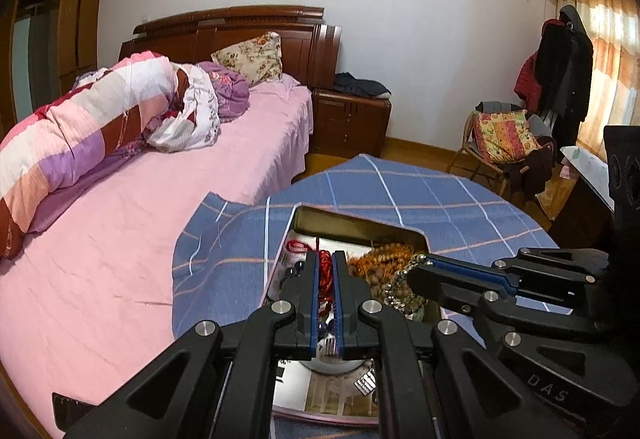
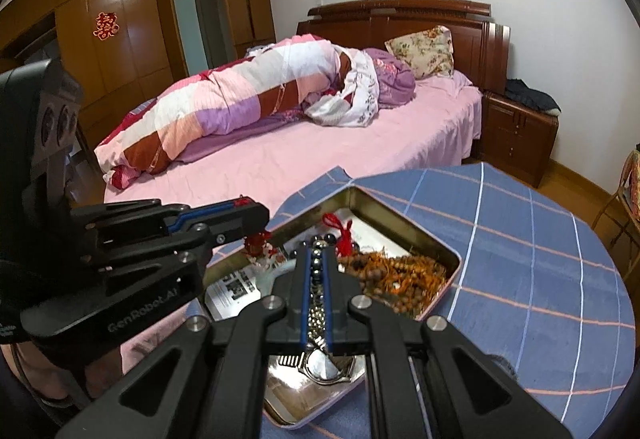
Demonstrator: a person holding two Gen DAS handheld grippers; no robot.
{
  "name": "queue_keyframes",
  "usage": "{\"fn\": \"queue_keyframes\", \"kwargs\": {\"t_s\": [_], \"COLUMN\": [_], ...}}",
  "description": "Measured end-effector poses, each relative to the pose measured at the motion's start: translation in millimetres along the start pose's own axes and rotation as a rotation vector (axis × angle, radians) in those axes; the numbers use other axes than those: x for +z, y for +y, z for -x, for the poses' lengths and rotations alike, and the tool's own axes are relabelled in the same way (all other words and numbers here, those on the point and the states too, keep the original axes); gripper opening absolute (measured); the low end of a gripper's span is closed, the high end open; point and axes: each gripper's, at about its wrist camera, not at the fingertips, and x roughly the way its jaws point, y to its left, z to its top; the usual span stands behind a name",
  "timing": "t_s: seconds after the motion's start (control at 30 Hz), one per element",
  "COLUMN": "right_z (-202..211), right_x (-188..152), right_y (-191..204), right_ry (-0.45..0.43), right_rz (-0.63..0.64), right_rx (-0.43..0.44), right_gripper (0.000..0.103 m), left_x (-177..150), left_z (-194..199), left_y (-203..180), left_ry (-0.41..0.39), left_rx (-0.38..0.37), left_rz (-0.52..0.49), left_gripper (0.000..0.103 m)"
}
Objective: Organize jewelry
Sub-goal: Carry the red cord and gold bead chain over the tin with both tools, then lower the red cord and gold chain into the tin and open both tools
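Note:
An open metal tin sits on a table with a blue checked cloth. It holds brown and orange bead strands, a red knotted cord, dark beads and a silver watch. My left gripper is shut on a red bead string over the tin; it also shows in the right wrist view. My right gripper is shut on a metallic bead chain; it also shows in the left wrist view.
A bed with a pink sheet and a rolled quilt lies beside the table. A wooden nightstand, a chair with cushions and hung coats stand beyond. Wardrobes line the left wall.

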Motion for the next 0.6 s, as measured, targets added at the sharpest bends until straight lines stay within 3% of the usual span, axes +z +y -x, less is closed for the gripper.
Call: {"fn": "queue_keyframes", "kwargs": {"t_s": [0.6], "right_z": [-15.0], "right_x": [-40.4], "right_y": [-1.5], "right_ry": [0.119], "right_rz": [-0.025], "right_rx": [0.011], "right_gripper": [0.008], "left_x": [-30.7], "left_z": [-16.9], "left_y": [-3.1], "left_ry": [0.089], "left_rx": [0.003], "left_rz": [-0.019], "left_gripper": [0.005]}}
